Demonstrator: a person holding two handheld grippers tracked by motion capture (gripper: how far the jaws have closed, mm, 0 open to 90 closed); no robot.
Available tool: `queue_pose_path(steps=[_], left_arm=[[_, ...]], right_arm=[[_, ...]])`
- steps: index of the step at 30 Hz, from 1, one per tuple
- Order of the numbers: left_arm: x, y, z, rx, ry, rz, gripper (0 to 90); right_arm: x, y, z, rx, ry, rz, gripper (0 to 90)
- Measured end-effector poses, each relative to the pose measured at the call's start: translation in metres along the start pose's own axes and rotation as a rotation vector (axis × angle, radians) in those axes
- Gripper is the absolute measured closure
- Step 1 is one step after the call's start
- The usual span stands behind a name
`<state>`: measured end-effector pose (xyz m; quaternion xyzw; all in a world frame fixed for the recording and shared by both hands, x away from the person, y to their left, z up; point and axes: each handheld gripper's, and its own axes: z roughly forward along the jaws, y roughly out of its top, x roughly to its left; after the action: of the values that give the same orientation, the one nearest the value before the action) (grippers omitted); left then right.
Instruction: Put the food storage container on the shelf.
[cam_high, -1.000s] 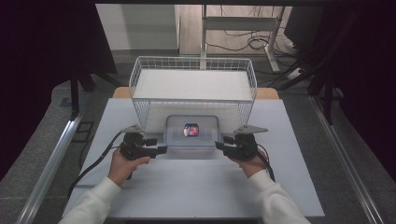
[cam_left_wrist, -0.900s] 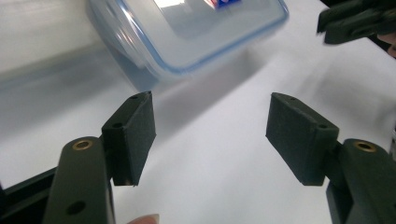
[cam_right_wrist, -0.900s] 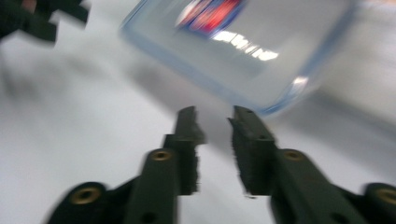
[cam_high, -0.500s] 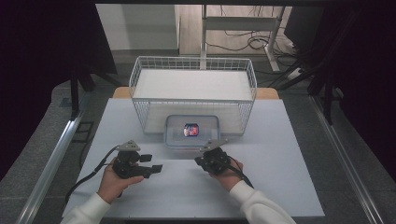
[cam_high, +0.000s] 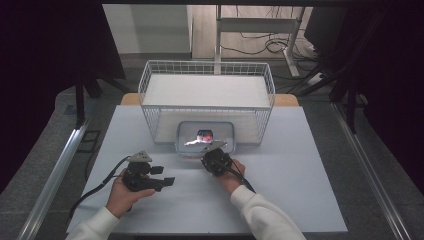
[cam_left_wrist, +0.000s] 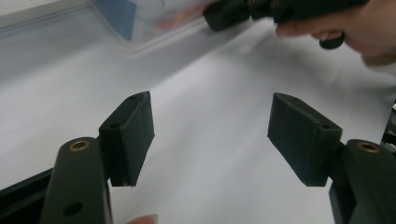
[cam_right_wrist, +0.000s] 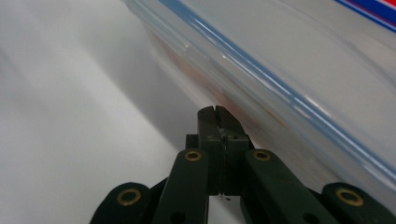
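Left gripper (cam_high: 167, 176) held low over the table's near-left part, jaws wide apart; right gripper (cam_high: 206, 150) near mid-table, jaws pressed together, empty.

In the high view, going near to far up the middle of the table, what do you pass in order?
Right tongs in the person's hand → clear lidded container with something red inside → white wire basket at the table's far edge.
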<state>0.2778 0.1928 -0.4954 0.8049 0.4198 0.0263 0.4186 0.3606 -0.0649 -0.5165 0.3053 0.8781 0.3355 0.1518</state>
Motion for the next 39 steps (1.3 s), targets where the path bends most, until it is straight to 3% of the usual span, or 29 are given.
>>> queue_pose_path(steps=[7,8,16,28,36,39], left_arm=[[-0.001,0.0,0.0,-0.004,-0.01,-0.007,30.4],[-0.001,0.0,0.0,-0.001,-0.009,-0.006,30.2],[-0.001,-0.001,0.0,0.0,-0.013,-0.005,29.5],[-0.001,-0.001,0.001,0.01,-0.003,0.009,29.0],[0.0,-0.001,0.0,0.009,0.001,0.013,28.6],[0.0,-0.001,0.0,0.007,0.003,0.017,28.6]], right_arm=[[-0.011,0.011,-0.005,-0.033,0.002,0.069,89.3],[-0.014,0.012,-0.003,-0.039,0.004,0.092,89.3],[-0.024,0.019,0.007,-0.046,-0.009,0.119,89.3],[-0.051,0.036,0.025,-0.066,-0.013,0.249,89.3],[-0.056,0.038,0.026,-0.069,-0.026,0.246,89.2],[-0.048,0.038,0.014,-0.081,0.011,0.21,89.2]])
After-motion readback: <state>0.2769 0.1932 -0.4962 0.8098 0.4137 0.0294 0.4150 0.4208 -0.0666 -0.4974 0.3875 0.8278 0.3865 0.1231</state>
